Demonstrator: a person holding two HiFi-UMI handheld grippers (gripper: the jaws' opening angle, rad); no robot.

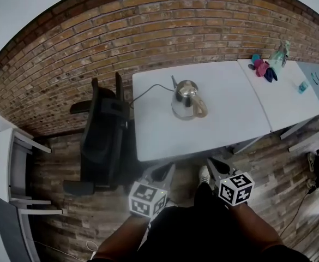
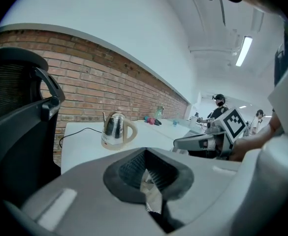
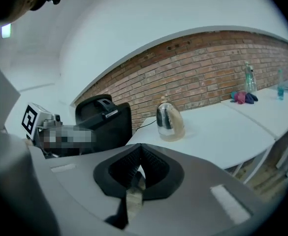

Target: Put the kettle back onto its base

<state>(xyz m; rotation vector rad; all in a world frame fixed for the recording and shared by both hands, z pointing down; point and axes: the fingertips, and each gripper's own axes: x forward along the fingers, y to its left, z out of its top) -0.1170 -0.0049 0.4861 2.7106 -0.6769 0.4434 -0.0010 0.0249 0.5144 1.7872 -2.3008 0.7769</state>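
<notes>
A steel kettle (image 1: pixel 187 100) with a cream handle stands upright on the white table (image 1: pixel 230 127), on what looks like its cream base, with a black cord (image 1: pixel 148 90) running off to the left. The kettle (image 2: pixel 115 130) also shows in the left gripper view, and the kettle (image 3: pixel 169 121) in the right gripper view. My left gripper (image 1: pixel 167 171) and right gripper (image 1: pixel 214 165) hang side by side below the table's near edge, well short of the kettle. Both are shut with nothing between their jaws.
A black office chair (image 1: pixel 102 141) stands at the table's left end. A second table (image 1: pixel 290 100) adjoins on the right with a spray bottle (image 1: pixel 279 56) and pink and blue cloths (image 1: pixel 263 68). A brick wall (image 1: pixel 148 31) runs behind. A white cabinet (image 1: pixel 6 173) is far left.
</notes>
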